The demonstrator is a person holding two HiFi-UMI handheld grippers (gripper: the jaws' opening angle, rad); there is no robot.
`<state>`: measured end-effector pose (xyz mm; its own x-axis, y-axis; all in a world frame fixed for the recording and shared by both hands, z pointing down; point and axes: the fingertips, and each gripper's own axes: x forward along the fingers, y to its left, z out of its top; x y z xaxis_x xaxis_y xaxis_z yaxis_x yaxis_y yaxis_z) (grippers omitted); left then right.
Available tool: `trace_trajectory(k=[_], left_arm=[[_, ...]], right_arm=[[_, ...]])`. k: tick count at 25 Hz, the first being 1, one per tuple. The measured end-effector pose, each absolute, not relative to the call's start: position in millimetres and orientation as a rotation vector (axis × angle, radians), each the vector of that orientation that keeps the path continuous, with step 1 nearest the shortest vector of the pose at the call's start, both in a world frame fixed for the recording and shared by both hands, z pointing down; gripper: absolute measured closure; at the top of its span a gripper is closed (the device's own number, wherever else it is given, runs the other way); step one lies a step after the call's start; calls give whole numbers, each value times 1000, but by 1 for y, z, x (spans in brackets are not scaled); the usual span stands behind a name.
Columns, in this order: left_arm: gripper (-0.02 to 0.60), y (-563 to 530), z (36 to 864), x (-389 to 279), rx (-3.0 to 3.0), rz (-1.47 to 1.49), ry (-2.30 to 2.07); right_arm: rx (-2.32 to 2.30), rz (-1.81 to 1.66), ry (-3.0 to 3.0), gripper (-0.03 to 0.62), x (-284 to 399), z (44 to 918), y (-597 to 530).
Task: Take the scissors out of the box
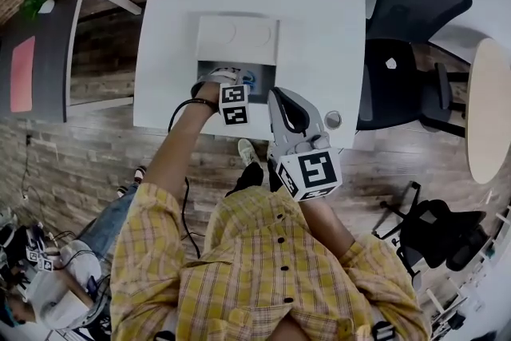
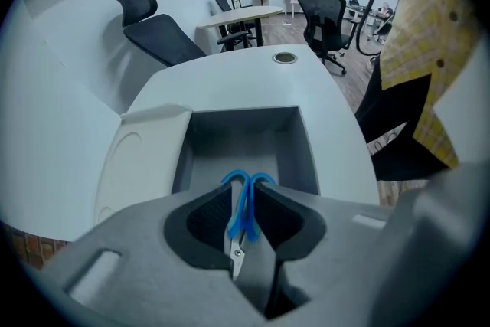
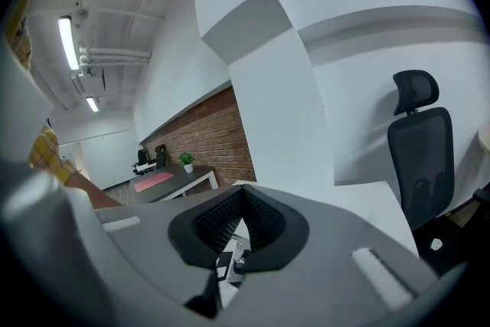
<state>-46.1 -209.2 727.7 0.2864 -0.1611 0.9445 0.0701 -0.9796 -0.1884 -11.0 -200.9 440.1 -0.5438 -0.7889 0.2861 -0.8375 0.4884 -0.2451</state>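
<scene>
A white box (image 1: 209, 69) stands open on the white table (image 1: 327, 28), its lid (image 1: 237, 40) folded back. My left gripper (image 1: 230, 82) hovers over the box's grey inside (image 2: 243, 142). It is shut on the blue-handled scissors (image 2: 240, 220), whose handle loops point toward the box and whose steel blades point back at the camera. A bit of blue from the scissors (image 1: 250, 79) shows beside the gripper in the head view. My right gripper (image 1: 279, 98) hangs above the table's near edge, right of the box, and the right gripper (image 3: 241, 199) is shut with nothing in it.
A black office chair (image 1: 407, 36) stands right of the table, with a round wooden table (image 1: 489, 108) beyond it. A dark desk (image 1: 48, 52) with a small plant (image 1: 36, 0) sits at the left. A cable grommet (image 1: 333, 120) lies near the table's front right corner.
</scene>
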Motion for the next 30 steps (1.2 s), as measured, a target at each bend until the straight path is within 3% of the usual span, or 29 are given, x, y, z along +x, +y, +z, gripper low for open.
trace_trajectory(k=[15,17,30], left_arm=[[477,-209,751,-46,-2352,-1860,-89],[503,-206,752,-45,-2344,-1884,-132],[505,-194,748,-38,-2318,-1997,-208]], right_arm=[[1423,593,-2577,588,-10,452,-213],[1425,592,-2574,588,-10,453,-214],[1447,580,-2564,588,6,451,-207]])
